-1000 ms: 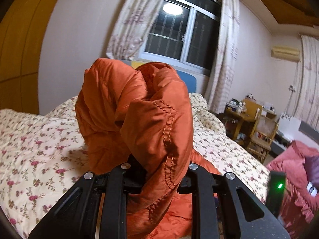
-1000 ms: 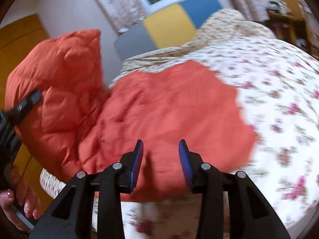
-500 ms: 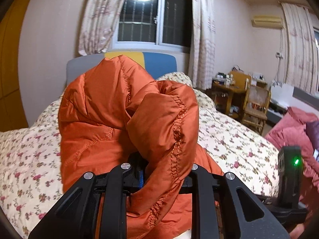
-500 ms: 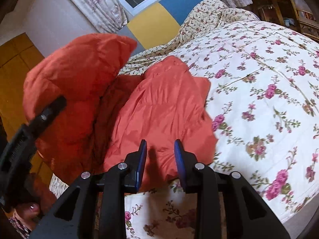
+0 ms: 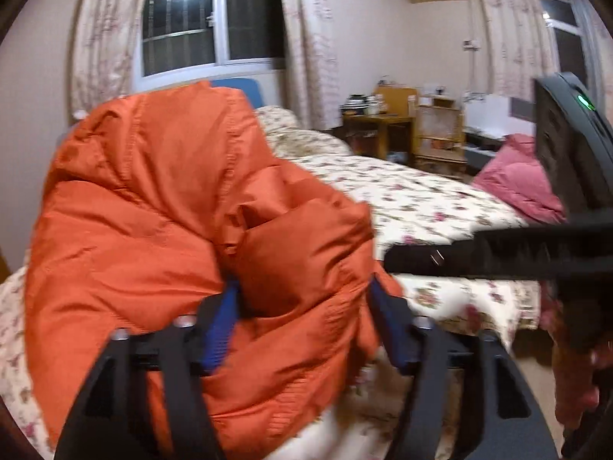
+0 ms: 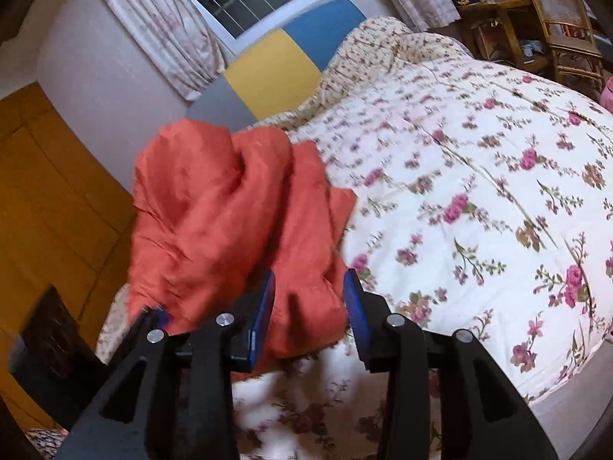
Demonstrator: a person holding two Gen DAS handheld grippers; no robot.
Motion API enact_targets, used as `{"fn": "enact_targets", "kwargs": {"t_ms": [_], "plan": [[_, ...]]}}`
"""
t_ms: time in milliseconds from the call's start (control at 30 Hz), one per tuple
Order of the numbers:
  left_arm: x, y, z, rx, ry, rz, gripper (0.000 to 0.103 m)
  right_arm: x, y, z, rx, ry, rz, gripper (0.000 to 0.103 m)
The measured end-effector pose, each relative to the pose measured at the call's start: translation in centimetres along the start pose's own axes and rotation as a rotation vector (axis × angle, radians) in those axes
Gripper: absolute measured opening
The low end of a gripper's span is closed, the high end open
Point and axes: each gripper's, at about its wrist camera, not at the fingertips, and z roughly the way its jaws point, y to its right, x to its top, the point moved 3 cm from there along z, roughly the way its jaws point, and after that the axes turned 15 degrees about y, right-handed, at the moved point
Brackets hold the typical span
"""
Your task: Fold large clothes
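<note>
jacket, the orange padded one, was bunched in a loose heap at the near left corner of the bed, nowhere near folded. no flat panel, no straight crease and no squared edge showed in either view, so by my reading you were at the start: the garment had yet to be spread out, and every fold was left to make.

starting at the left, your left gripper had its jaws wide apart with a thick roll of the jacket sitting between them. the blue pads flanked the fabric, but the view was blurred and i could not tell whether they pressed on it or simply stood around it. it looked more like open than clamped.

further right, your right gripper also stood open, its blue pads either side of the jacket's lower edge where it met the floral bedspread. whether the pads touched the cloth was unclear. the rest of the bedspread to the right lay bare, which gave you room to lay the jacket flat.

what remained, as i judged it: take hold of two edges, pull the heap out across the bed, smooth it, then bring the sleeves and body over.
</note>
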Motion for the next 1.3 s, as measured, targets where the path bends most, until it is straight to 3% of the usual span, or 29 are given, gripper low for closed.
{"fn": "enact_targets", "kwargs": {"t_ms": [200, 267, 300, 333, 400, 533, 667, 767, 800, 867, 967, 1033, 1100, 1233, 1300], "plan": [[-0.7, 0.6, -0.4, -0.010, 0.032, 0.051, 0.071, 1.7, -2.9, 0.9, 0.126, -0.023, -0.007, 0.043], [-0.8, 0.9, -0.6, -0.019, 0.035, 0.059, 0.071, 1.5, -3.8, 2.1, 0.140, -0.080, -0.038, 0.038], [-0.9, 0.9, -0.8, -0.023, 0.036, 0.062, 0.071, 1.3, -4.2, 2.9, 0.144, -0.117, -0.051, 0.027], [-0.9, 0.9, -1.0, -0.028, 0.036, 0.067, 0.071, 1.1, -4.3, 3.4, 0.131, -0.138, -0.065, 0.012], [-0.9, 0.9, -1.6, -0.047, 0.033, 0.074, 0.071, 0.7, -3.8, 4.0, 0.046, -0.154, -0.113, 0.007], [-0.6, -0.5, -5.0, -0.072, 0.054, 0.050, 0.071, -0.9, -1.8, 4.5, -0.026, -0.180, -0.120, 0.006], [0.0, -4.4, -7.6, 0.009, 0.072, -0.053, 0.071, -1.7, -1.0, 4.3, -0.033, -0.163, -0.082, 0.007], [0.6, -9.2, -9.0, 0.157, 0.112, -0.177, 0.075, -1.3, -1.3, 4.0, -0.018, -0.155, -0.062, 0.011], [0.8, -11.5, -9.4, 0.241, 0.131, -0.224, 0.078, -1.0, -1.7, 3.6, -0.011, -0.147, -0.072, 0.015], [0.5, -15.3, -9.7, 0.369, 0.148, -0.326, 0.081, -0.2, -2.4, 3.2, -0.014, -0.117, -0.089, 0.027], [-1.1, -21.5, -9.0, 0.493, 0.121, -0.560, 0.081, 1.9, -3.8, 2.6, 0.025, -0.042, -0.098, 0.033], [-2.2, -23.2, -7.6, 0.479, 0.061, -0.637, 0.081, 3.1, -5.2, 2.6, 0.067, -0.002, -0.101, 0.042], [-2.4, -23.8, -6.6, 0.454, 0.051, -0.660, 0.081, 3.9, -6.9, 3.1, 0.138, 0.007, -0.109, 0.052], [-2.4, -22.5, -5.2, 0.380, 0.035, -0.645, 0.081, 4.0, -10.1, 6.5, 0.198, -0.070, -0.181, 0.057], [-2.4, -21.9, -4.8, 0.350, 0.035, -0.660, 0.081, 3.4, -11.0, 9.5, 0.139, -0.135, -0.223, 0.052]]}}
